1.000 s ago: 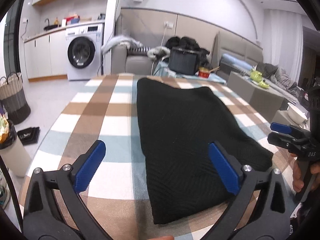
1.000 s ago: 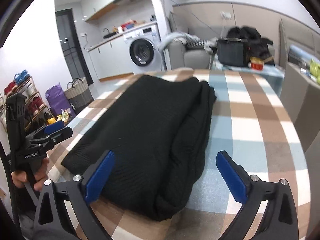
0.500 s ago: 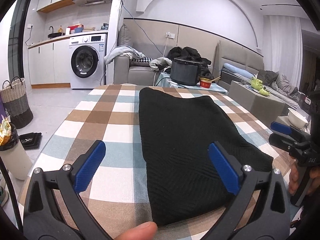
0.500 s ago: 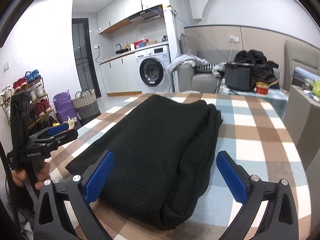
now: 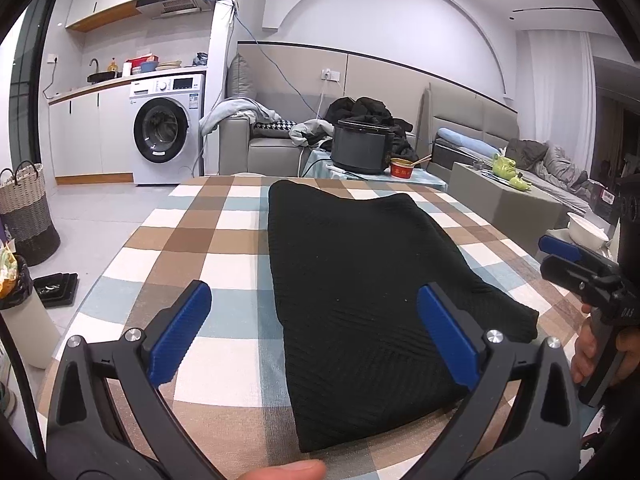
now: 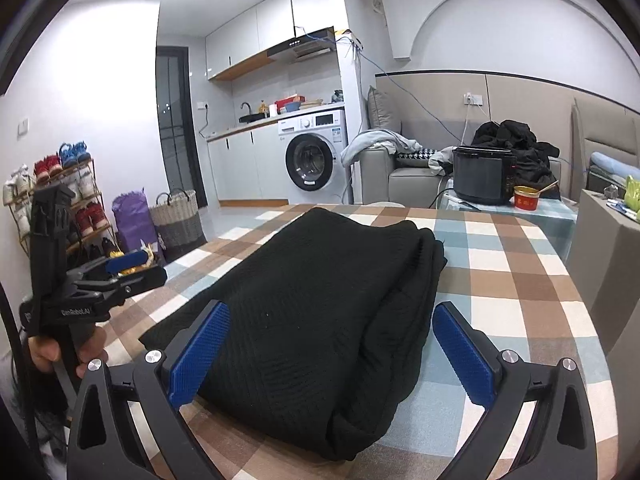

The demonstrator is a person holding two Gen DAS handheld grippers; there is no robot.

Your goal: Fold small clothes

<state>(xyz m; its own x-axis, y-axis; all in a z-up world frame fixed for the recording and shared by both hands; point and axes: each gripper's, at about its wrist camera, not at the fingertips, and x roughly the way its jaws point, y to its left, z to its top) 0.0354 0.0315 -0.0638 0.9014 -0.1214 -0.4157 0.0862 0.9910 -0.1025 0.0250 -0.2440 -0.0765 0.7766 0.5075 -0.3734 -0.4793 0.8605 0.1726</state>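
A black knit garment (image 5: 360,280) lies folded lengthwise on the checked tablecloth (image 5: 208,240); it also shows in the right wrist view (image 6: 320,312). My left gripper (image 5: 316,332) is open and empty, held above the garment's near left edge. My right gripper (image 6: 326,348) is open and empty, held above the garment's near thick folded end. The right gripper shows at the right edge of the left wrist view (image 5: 576,264); the left gripper shows at the left of the right wrist view (image 6: 116,272).
The checked table (image 6: 520,280) has a rounded edge. Beyond it stand a black cooker (image 5: 360,150), a red bowl (image 5: 402,168), a grey sofa (image 5: 268,148), a washing machine (image 5: 166,128) and a woven basket (image 5: 26,212). A shoe rack (image 6: 52,184) stands at the left.
Both grippers have risen and tilted upward, so more of the room shows. The garment has not moved. Both stay open.
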